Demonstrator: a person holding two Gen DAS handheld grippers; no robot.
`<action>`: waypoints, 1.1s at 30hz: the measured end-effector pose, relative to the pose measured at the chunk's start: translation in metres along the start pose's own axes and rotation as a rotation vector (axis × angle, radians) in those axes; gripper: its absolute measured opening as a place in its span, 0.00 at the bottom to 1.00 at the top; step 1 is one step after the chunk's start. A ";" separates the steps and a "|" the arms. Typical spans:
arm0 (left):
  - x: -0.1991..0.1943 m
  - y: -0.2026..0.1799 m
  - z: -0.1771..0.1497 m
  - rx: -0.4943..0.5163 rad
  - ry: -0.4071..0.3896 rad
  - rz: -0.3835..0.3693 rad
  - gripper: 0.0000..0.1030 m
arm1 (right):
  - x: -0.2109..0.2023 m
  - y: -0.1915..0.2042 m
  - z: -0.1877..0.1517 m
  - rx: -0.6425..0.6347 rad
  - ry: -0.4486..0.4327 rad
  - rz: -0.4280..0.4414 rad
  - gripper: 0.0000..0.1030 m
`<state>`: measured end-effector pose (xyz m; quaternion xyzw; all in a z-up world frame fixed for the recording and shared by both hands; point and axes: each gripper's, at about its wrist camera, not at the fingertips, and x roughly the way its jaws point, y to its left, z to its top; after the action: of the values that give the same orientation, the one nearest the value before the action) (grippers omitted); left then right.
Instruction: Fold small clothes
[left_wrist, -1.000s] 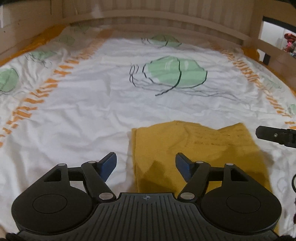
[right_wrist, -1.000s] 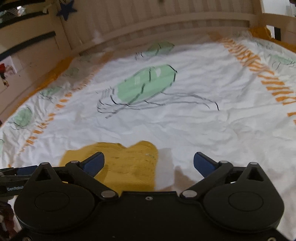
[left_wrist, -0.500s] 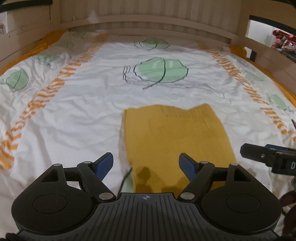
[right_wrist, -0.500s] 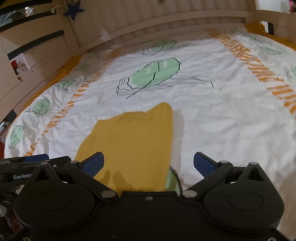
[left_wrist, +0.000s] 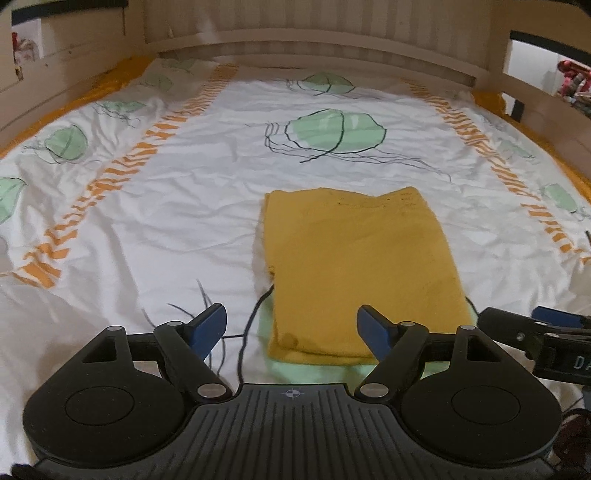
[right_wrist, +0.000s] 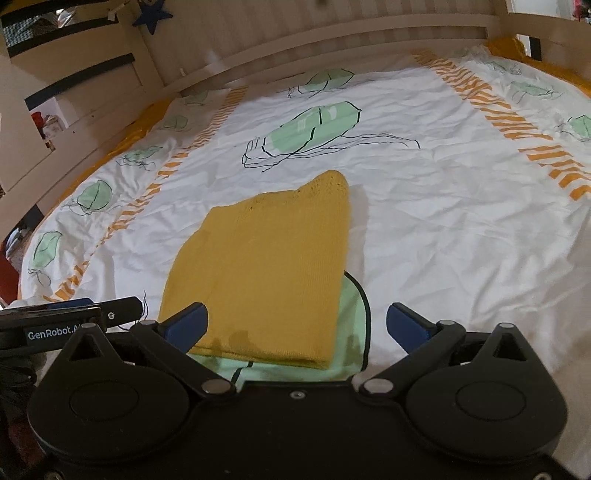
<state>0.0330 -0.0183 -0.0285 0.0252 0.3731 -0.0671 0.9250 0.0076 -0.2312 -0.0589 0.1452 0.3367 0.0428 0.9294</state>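
A folded mustard-yellow knit garment (left_wrist: 362, 273) lies flat on the white bedspread (left_wrist: 177, 206); it also shows in the right wrist view (right_wrist: 266, 273). My left gripper (left_wrist: 293, 326) is open and empty, held above the garment's near left edge. My right gripper (right_wrist: 297, 325) is open and empty above the garment's near right edge. The right gripper's fingers (left_wrist: 517, 328) show at the right of the left wrist view. The left gripper's fingers (right_wrist: 74, 310) show at the left of the right wrist view.
The bedspread has green leaf prints (left_wrist: 336, 129) and orange striped bands (left_wrist: 122, 173). A wooden slatted bed frame (left_wrist: 295, 40) runs along the far end and both sides. A dark star (right_wrist: 153, 16) hangs at the far left corner.
Both grippers have pulled back and up from the garment, so more of it and the bed shows. The garment lies where it was. Both grippers stay open.
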 end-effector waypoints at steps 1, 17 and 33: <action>-0.001 0.000 -0.001 0.000 -0.002 0.006 0.74 | -0.002 0.001 -0.002 -0.002 -0.002 -0.005 1.00; -0.013 -0.001 -0.020 -0.019 0.009 -0.003 0.74 | -0.018 0.003 -0.012 -0.009 -0.006 -0.045 1.00; -0.018 -0.004 -0.026 -0.025 0.018 -0.006 0.74 | -0.018 0.003 -0.020 0.012 0.011 -0.039 1.00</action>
<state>0.0015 -0.0176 -0.0347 0.0133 0.3822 -0.0648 0.9217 -0.0189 -0.2268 -0.0614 0.1442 0.3448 0.0234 0.9272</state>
